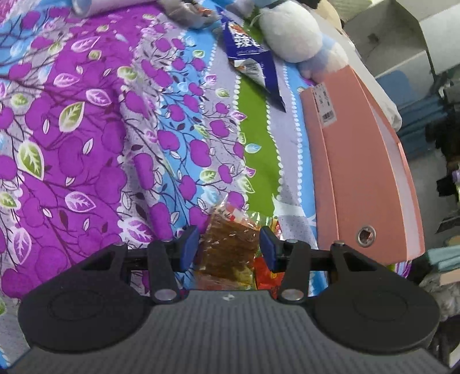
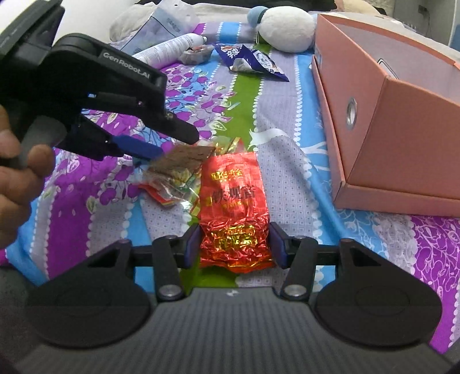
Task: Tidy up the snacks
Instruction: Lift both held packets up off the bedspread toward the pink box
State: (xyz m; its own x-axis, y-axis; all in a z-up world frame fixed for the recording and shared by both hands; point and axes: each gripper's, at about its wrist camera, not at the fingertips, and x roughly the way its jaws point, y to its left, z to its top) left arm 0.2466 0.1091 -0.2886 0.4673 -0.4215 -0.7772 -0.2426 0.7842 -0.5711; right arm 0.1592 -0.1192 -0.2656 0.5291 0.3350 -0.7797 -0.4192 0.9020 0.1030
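A clear packet of brown snack (image 1: 227, 247) lies on the floral bedsheet (image 1: 86, 129), with my left gripper (image 1: 229, 248) open and its blue pads either side of it, a small gap at each. From the right wrist view the left gripper (image 2: 169, 143) hangs over that brown packet (image 2: 184, 158). A red foil packet (image 2: 234, 207) with gold print lies flat beside it. My right gripper (image 2: 235, 244) is open and straddles its near end, pads close to the edges. The red packet (image 1: 267, 276) also peeks out under the left gripper's right finger.
A pink cardboard box (image 2: 417, 149) stands open at the right, also seen as the pink box (image 1: 359, 161). Farther back lie a blue snack bag (image 2: 253, 61), a white plush toy (image 2: 287, 27), a white bottle (image 2: 169, 49) and a small dark packet (image 2: 197, 54). A hand (image 2: 17, 172) holds the left gripper.
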